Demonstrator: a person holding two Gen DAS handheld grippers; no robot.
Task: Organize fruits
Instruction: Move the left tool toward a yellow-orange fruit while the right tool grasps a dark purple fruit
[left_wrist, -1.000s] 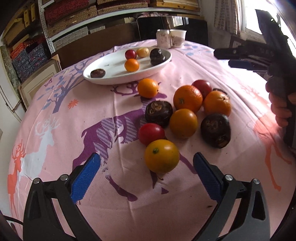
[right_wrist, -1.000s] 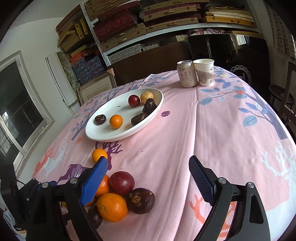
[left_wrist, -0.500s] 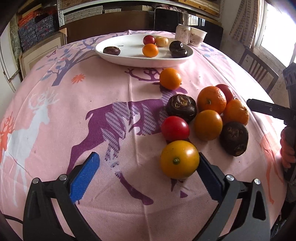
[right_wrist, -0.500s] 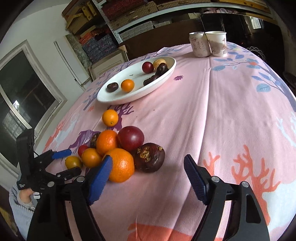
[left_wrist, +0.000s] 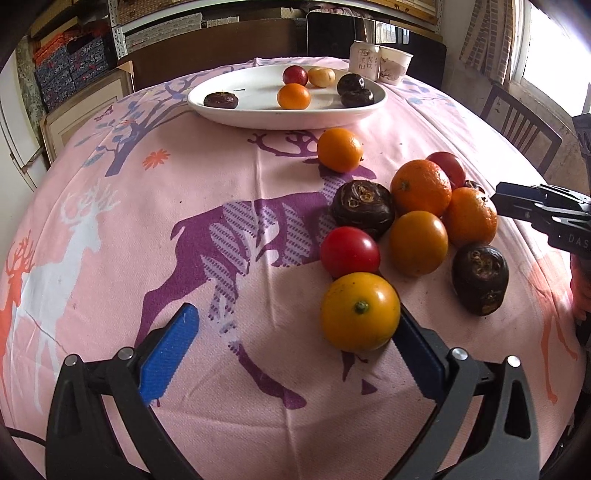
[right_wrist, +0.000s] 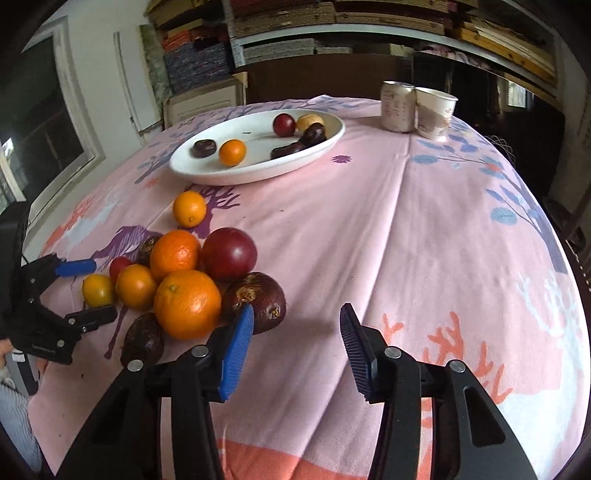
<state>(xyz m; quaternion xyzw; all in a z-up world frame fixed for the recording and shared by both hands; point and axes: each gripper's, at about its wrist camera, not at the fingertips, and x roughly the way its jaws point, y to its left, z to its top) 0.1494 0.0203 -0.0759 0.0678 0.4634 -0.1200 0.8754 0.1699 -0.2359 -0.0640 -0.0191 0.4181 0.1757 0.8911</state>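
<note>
My left gripper (left_wrist: 295, 345) stood wide open, its right pad beside a yellow tomato (left_wrist: 360, 312). My right gripper (right_wrist: 293, 349) was closing, empty, beside a dark fruit (right_wrist: 258, 297).

In the left wrist view the right gripper (left_wrist: 496, 201) is cut off by the frame's right edge, so only one dark finger shows and its gap cannot be read there. A dark fruit (left_wrist: 474, 184) behind the orange (left_wrist: 471, 216) is almost wholly hidden. The yellow tomato (left_wrist: 360, 312) covers the tip of the right blue pad (left_wrist: 417, 350) (contact cannot be told). In the right wrist view, the can's (right_wrist: 398, 107) print is too blurred to read.
</note>
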